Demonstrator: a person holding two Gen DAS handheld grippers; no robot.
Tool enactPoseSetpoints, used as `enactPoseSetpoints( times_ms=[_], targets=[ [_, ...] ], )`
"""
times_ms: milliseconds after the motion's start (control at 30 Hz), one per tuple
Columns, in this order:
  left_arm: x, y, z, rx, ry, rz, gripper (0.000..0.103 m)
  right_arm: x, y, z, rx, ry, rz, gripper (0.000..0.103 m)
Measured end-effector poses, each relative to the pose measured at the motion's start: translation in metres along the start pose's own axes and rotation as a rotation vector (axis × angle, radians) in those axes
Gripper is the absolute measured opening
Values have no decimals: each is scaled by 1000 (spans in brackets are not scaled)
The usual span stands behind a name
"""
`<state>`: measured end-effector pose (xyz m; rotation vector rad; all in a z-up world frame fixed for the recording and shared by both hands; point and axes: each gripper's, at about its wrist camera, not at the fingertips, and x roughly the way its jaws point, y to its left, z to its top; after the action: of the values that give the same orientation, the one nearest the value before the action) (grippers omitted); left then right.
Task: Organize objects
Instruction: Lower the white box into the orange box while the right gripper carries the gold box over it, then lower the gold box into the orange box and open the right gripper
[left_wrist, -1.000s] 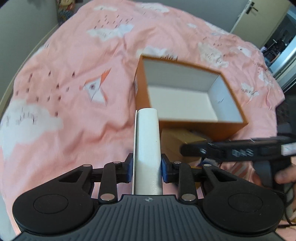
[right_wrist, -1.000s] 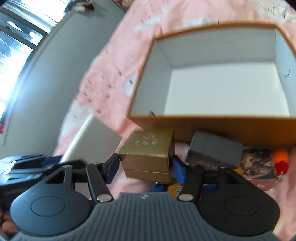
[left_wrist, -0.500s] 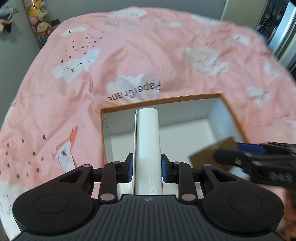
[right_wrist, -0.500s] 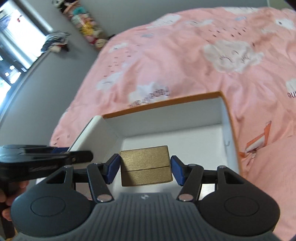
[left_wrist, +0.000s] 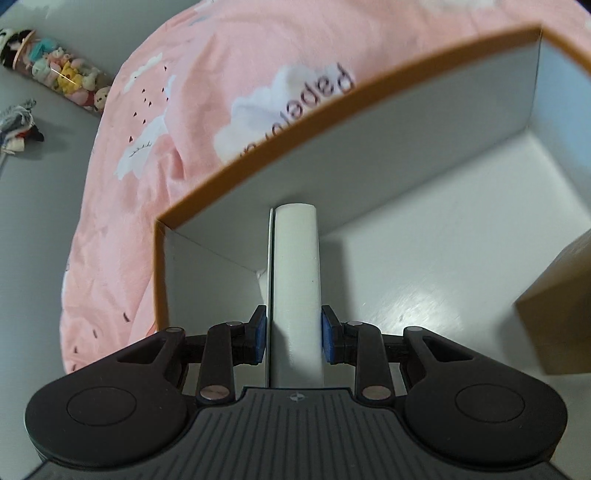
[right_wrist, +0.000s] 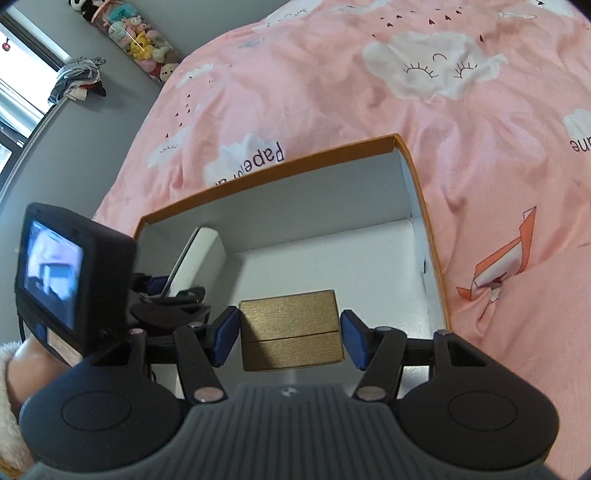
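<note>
An orange box with a white inside (left_wrist: 424, 155) lies open on the pink bedspread. My left gripper (left_wrist: 293, 334) is shut on a white flat box (left_wrist: 295, 273) and holds it upright in the orange box's left corner. It also shows in the right wrist view (right_wrist: 201, 254). My right gripper (right_wrist: 290, 334) stands around a gold box (right_wrist: 290, 328) that rests on the orange box's floor (right_wrist: 332, 258); small gaps show between its pads and the gold box. The gold box's corner shows at the right of the left wrist view (left_wrist: 557, 310).
The pink bedspread (right_wrist: 369, 92) with cloud prints surrounds the orange box. A grey wall (left_wrist: 37, 184) with a row of plush toys (right_wrist: 140, 33) stands to the left. The left gripper's camera body (right_wrist: 70, 277) sits close beside my right gripper.
Both grippers have moved down into the orange box. The white box now stands in the left corner. The right gripper's pads have parted from the gold box, which sits on the floor.
</note>
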<state>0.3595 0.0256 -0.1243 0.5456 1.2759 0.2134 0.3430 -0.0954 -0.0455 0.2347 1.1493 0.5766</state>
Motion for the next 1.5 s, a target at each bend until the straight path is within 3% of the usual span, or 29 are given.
enactPoseSetpoints(
  times_ms=[100,200,333,567,733,1100,1233,1367,1433,1500],
  targets=[
    [9,3,3,-19,57,-39,34,7,0,2,-19,4,-3,62],
    [3,8,3,-24,36,-113,44,13,-1,1,-29,12,-9,62],
    [-13,20,4,-56,23,-252,45,22,-1,2,-29,33,-12,62],
    [-20,13,5,-10,-30,-323,45,32,1,5,-31,39,-48,62],
    [-2,-11,2,113,-3,-233,48,32,1,3,-32,49,-52,62],
    [11,6,6,21,-12,-162,45,39,6,-2,-60,83,-73,62],
    [7,5,1,55,-52,-34,51,40,8,-3,-64,93,-74,62],
    [8,-1,4,89,-53,-11,51,42,9,-4,-61,103,-72,62],
    [5,3,2,87,-60,-41,42,42,11,-4,-51,115,-55,62],
    [-5,13,-4,60,-95,-85,42,40,13,-5,-43,129,-29,62]
  ],
)
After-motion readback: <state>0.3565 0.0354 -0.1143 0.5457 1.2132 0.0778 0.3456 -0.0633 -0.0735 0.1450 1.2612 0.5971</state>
